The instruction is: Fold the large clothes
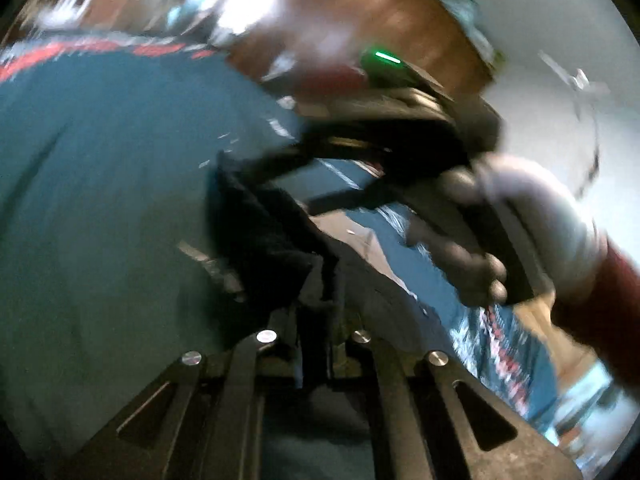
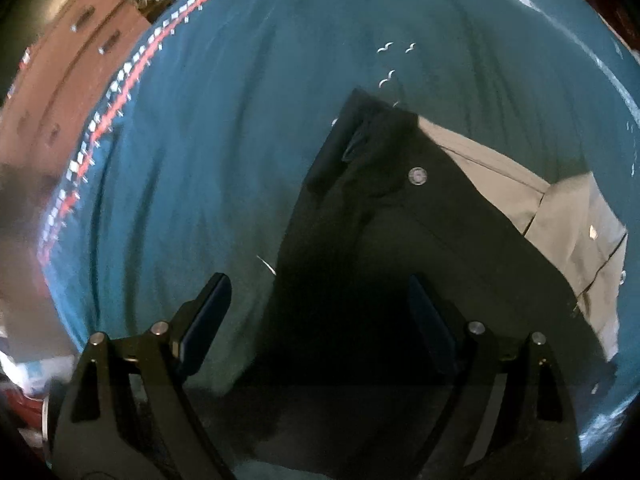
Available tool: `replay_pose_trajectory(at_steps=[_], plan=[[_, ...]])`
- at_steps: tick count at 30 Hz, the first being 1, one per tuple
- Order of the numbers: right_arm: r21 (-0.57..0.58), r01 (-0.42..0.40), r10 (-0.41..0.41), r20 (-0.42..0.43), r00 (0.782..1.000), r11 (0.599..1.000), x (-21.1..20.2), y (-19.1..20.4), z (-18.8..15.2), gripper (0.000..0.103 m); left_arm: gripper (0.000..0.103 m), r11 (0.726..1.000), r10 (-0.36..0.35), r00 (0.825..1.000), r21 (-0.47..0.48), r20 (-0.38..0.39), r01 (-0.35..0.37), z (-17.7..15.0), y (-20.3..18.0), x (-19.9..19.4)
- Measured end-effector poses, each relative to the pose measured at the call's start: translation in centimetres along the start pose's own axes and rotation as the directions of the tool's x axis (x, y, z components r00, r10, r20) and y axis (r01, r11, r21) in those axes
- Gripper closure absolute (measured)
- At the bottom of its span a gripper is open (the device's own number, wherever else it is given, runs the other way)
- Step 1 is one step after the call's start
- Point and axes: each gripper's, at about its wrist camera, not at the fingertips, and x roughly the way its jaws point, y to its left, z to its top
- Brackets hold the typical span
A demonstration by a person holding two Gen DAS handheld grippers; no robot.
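Trousers (image 2: 400, 280) lay on the teal bedspread (image 2: 200, 160); left gripper (image 1: 316, 344) clamped their dark edge for folding, right gripper (image 2: 320, 316) spread wide above.

left gripper (image 1: 316, 344): black linkage, silver rivets | right gripper (image 2: 316, 316): black, dark-blue pads, green LED | sleeve (image 1: 600, 300): dark red

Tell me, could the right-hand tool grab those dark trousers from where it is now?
Probably yes. The right gripper is open, its fingers spread apart, and the dark trousers lie flat on the teal bedspread directly ahead, with nothing visible between them.
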Motion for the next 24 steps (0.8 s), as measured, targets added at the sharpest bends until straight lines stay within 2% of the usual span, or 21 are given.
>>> replay_pose_trajectory(at_steps=[2, 5, 7, 8, 9, 10, 11, 12, 14, 15, 16, 17, 18, 19, 22, 24], plan=[[-0.014, 0.031, -0.031, -0.008, 0.999, 0.999, 0.8, 0.6, 0.3, 0.015, 0.099, 1.0, 0.007, 1.0, 0.025, -0.01, -0.006, -0.4, -0.8, 0.8], [-0.036, 0.122, -0.122, 0.003, 0.993, 0.992, 2.3, 0.5, 0.6, 0.019, 0.099, 0.999, 0.016, 1.0, 0.043, -0.011, -0.016, -0.5, -1.3, 1.2], [0.0, 0.115, -0.115, -0.007, 0.993, 0.993, 3.8, -1.2, 0.2, 0.04, 0.099, 0.998, 0.017, 1.0, 0.063, -0.013, -0.016, -0.4, -2.1, 1.4], [0.038, 0.054, -0.055, 0.007, 0.998, 0.998, 4.0, -2.3, -0.3, 0.061, 0.099, 0.996, 0.017, 1.0, 0.085, -0.013, -0.016, -0.3, -2.7, 1.4], [0.075, -0.045, 0.04, 0.056, 0.998, 0.996, 3.5, -3.5, -1.1, 0.089, 0.099, 0.994, 0.0, 1.0, 0.108, -0.021, 0.003, -0.1, -3.7, 1.6], [0.101, -0.118, 0.104, 0.13, 0.986, 0.988, 2.3, -4.8, -2.4, 0.097, 0.099, 0.992, -0.015, 1.0, 0.127, -0.026, 0.018, -0.1, -4.4, 1.7], [0.116, -0.146, 0.122, 0.194, 0.973, 0.982, 1.1, -5.8, -3.6, 0.096, 0.1, 0.986, -0.033, 0.999, 0.162, -0.036, 0.038, -0.2, -5.7, 1.9], [0.141, -0.191, 0.146, 0.28, 0.949, 0.971, -0.6, -7.4, -5.5, 0.096, 0.1, 0.979, -0.056, 0.997, 0.194, -0.049, 0.064, -0.3, -7.1, 2.3], [0.221, -0.312, 0.196, 0.428, 0.882, 0.924, -3.6, -12.1, -10.3, 0.097, 0.1, 0.956, -0.136, 0.986, 0.249, -0.094, 0.155, -1.0, -10.5, 3.2], [0.255, -0.362, 0.197, 0.503, 0.842, 0.897, -5.3, -15.0, -13.6, 0.098, 0.099, 0.938, -0.183, 0.974, 0.273, -0.131, 0.213, -1.8, -12.5, 3.9], [0.286, -0.386, 0.182, 0.546, 0.818, 0.877, -6.5, -17.4, -16.1, 0.098, 0.099, 0.92, -0.219, 0.96, 0.293, -0.172, 0.262, -2.7, -14.4, 4.7], [0.309, -0.4, 0.17, 0.569, 0.805, 0.863, -7.0, -19.0, -17.4, 0.099, 0.099, 0.906, -0.242, 0.948, 0.301, -0.207, 0.297, -3.4, -15.8, 5.7], [0.337, -0.426, 0.162, 0.594, 0.788, 0.84, -7.5, -21.2, -19.6, 0.099, 0.099, 0.889, -0.273, 0.927, 0.301, -0.257, 0.345, -4.5, -17.6, 7.0], [0.363, -0.469, 0.164, 0.623, 0.765, 0.805, -7.8, -23.9, -22.3, 0.099, 0.099, 0.877, -0.29, 0.912, 0.301, -0.291, 0.375, -5.4, -19.0, 7.9], [0.413, -0.534, 0.152, 0.668, 0.728, 0.738, -7.8, -28.6, -26.8, 0.099, 0.099, 0.842, -0.322, 0.86, 0.296, -0.396, 0.451, -8.5, -23.2, 11.2], [0.437, -0.56, 0.141, 0.687, 0.713, 0.704, -7.8, -31.4, -29.1, 0.099, 0.099, 0.824, -0.329, 0.832, 0.295, -0.447, 0.484, -10.0, -25.6, 13.4]])
